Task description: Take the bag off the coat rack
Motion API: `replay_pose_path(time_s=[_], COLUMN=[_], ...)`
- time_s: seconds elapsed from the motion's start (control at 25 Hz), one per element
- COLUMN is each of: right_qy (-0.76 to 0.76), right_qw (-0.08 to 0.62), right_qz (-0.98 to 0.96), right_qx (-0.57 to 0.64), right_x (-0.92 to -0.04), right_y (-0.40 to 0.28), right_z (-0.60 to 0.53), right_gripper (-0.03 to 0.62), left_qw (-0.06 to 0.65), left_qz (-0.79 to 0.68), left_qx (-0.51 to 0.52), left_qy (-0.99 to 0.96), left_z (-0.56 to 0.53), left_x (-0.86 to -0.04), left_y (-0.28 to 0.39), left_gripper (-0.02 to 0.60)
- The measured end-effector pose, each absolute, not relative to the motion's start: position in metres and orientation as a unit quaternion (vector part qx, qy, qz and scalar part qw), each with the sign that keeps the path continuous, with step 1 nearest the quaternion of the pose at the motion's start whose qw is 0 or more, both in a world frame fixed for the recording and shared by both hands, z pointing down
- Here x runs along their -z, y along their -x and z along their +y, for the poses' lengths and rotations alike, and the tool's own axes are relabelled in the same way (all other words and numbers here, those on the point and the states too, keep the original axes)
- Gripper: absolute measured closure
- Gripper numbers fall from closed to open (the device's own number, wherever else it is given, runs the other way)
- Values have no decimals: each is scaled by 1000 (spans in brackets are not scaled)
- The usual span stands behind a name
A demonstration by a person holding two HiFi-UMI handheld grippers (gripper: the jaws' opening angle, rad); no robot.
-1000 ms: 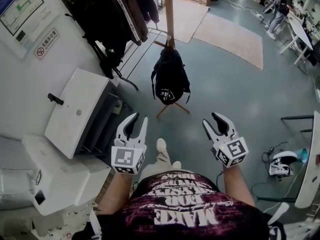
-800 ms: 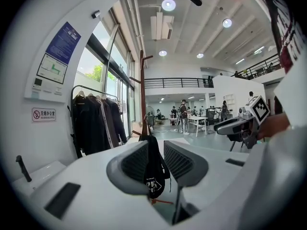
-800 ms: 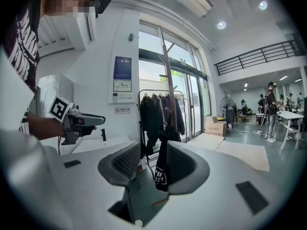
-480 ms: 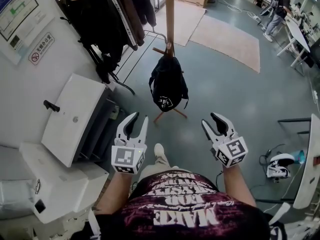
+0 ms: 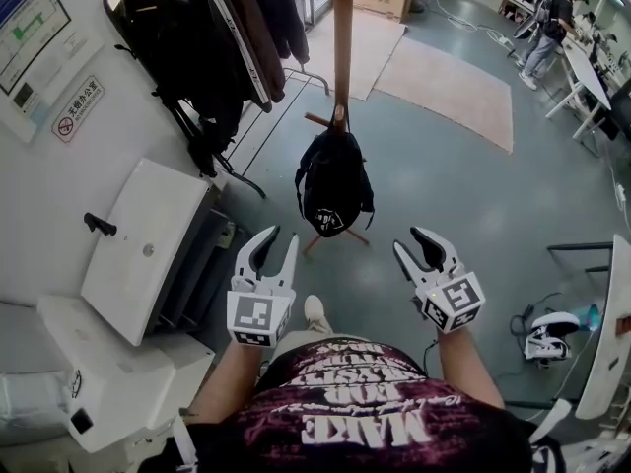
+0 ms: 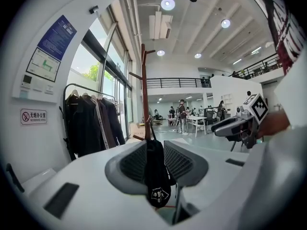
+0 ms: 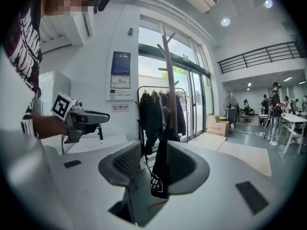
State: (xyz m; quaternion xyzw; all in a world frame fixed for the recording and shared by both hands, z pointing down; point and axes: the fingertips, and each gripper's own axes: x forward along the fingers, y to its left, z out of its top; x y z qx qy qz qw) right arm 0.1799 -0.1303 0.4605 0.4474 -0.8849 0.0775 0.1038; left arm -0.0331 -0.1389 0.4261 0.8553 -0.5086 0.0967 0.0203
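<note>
A black bag (image 5: 334, 180) with a white emblem hangs by its strap from a low peg of the brown wooden coat rack (image 5: 342, 37). It shows through the jaw gap of each gripper, as the bag (image 6: 156, 174) and the bag (image 7: 160, 171), still some way off. My left gripper (image 5: 275, 247) and right gripper (image 5: 415, 245) are both open and empty, held side by side in front of the person, short of the bag.
A garment rail with dark coats (image 5: 212, 37) stands at the left by the wall. White cabinets (image 5: 148, 230) line the left side. Rugs (image 5: 449, 72) lie beyond the rack. A person (image 5: 547, 23) stands by desks at the far right.
The view has shifted slightly, with the bag and rack a little nearer. Both grippers stay open and have edged forward together.
</note>
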Motion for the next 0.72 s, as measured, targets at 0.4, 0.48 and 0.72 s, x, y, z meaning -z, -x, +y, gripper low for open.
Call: replay_pose_path(time_s=[0.4, 0.48, 0.72], right_qy=[-440, -441, -447], right_qw=[103, 103, 102], right_qz=[-888, -887, -885], right_qx=[-86, -85, -79], right_x=[-465, -463, -457], right_y=[-155, -151, -135], right_z=[-173, -182, -207], right_gripper=[430, 432, 437], left_qw=[29, 28, 24], left_qz=[-510, -508, -504], left_qx=[-102, -100, -91], left_qy=[-854, -855, -858], left_z=[-180, -189, -217], left_x=[-433, -432, -425], left_y=[54, 59, 74], left_gripper=[479, 479, 479])
